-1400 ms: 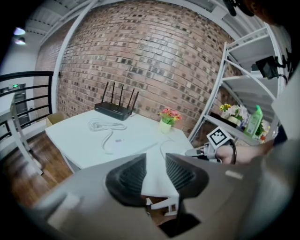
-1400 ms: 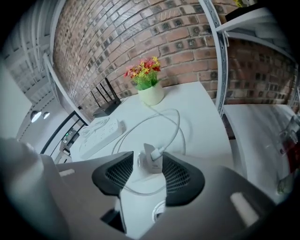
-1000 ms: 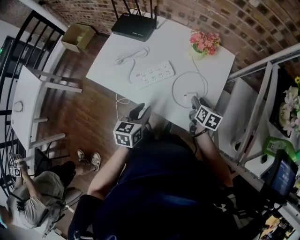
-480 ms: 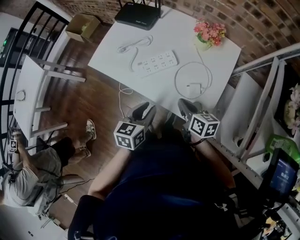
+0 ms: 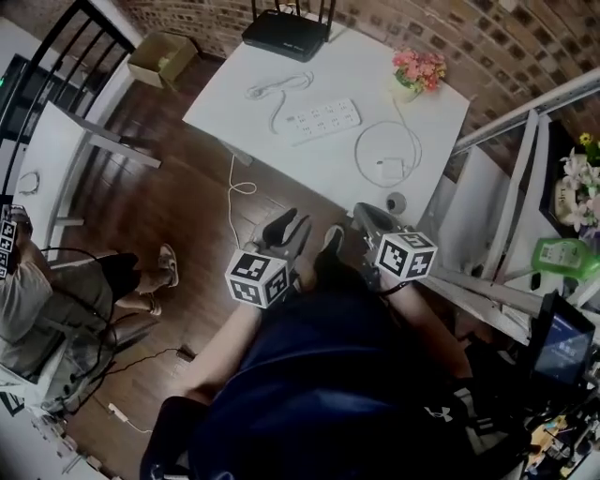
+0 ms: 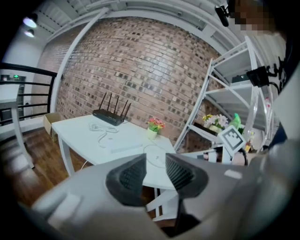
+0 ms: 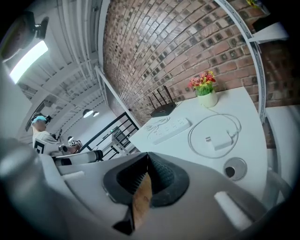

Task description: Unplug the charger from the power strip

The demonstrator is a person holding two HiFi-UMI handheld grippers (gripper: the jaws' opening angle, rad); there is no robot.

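Observation:
The white power strip (image 5: 322, 120) lies on the white table (image 5: 281, 159), with nothing plugged into it that I can see. The white charger (image 5: 391, 170) rests unplugged near the table's near right edge, inside its looped cable. Both grippers hang off the table, over the wooden floor. My left gripper (image 5: 284, 230) is open by a narrow gap, with nothing between its jaws. My right gripper (image 5: 370, 220) is shut and empty. In the right gripper view the power strip (image 7: 171, 128) and charger (image 7: 221, 140) lie well beyond the shut gripper (image 7: 147, 157).
A black router (image 5: 286, 28) and a flower pot (image 5: 417, 73) stand at the table's far side. A round cable hole (image 7: 233, 168) sits near the charger. White shelving (image 5: 506, 187) stands on the right. A cardboard box (image 5: 161, 58) and a seated person (image 5: 37, 300) are on the left.
Both grippers have drawn back from the table's edge toward me. The right gripper, which was at the charger, has left it on the table and shut.

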